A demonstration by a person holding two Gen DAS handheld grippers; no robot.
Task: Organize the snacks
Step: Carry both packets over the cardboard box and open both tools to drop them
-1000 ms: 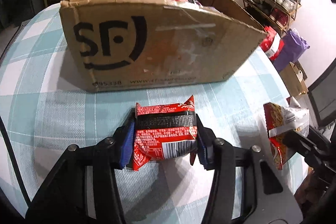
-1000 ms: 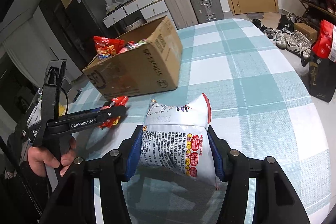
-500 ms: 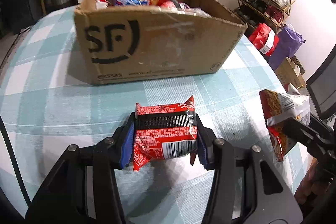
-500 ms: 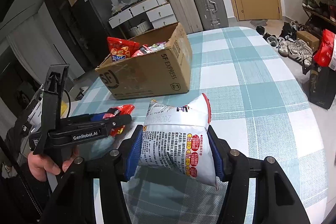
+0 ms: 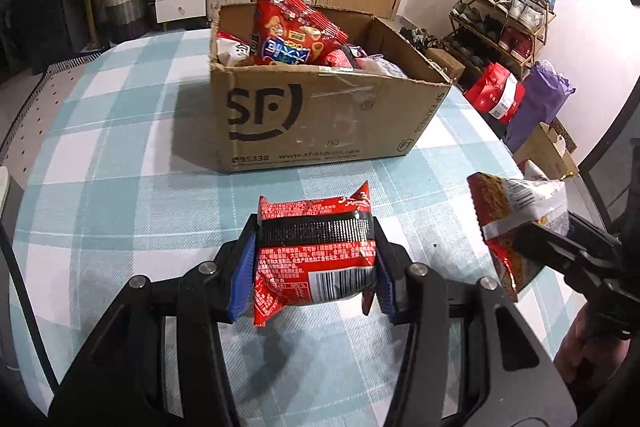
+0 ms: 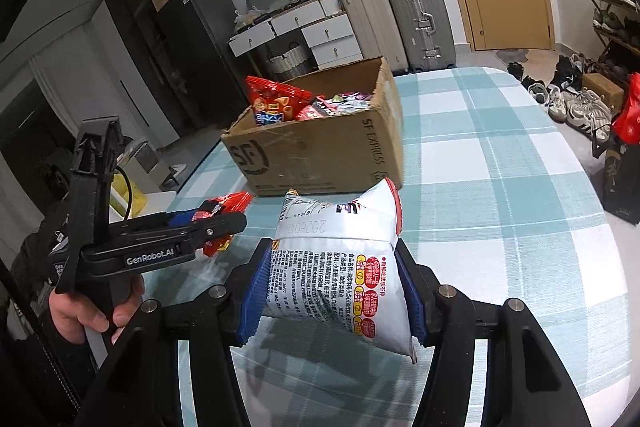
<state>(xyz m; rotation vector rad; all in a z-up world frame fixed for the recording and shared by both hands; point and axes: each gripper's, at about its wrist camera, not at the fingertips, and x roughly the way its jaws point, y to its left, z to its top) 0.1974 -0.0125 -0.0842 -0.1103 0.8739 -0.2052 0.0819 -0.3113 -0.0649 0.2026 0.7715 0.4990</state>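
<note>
My left gripper (image 5: 314, 261) is shut on a small red snack packet (image 5: 316, 259) with a black band, held above the checked tablecloth. My right gripper (image 6: 332, 281) is shut on a white and red snack bag (image 6: 340, 267), also off the table. That bag (image 5: 516, 223) shows at the right of the left wrist view. In the right wrist view, the left gripper (image 6: 236, 223) and its red packet (image 6: 224, 207) appear at the left. An open cardboard box (image 5: 320, 115) marked SF stands beyond both, several snack packs inside, a red bag (image 5: 292, 27) sticking up.
The table (image 6: 500, 187) has a teal and white checked cloth. A person's hand (image 6: 92, 311) holds the left gripper's handle. Suitcases (image 6: 420, 15), white drawers and a door stand behind; shoes and a red bag (image 6: 628, 111) lie on the floor to the right.
Both grippers have risen and drawn back from the box with their packets still held. The box now looks smaller and farther, and more of its inside shows.
</note>
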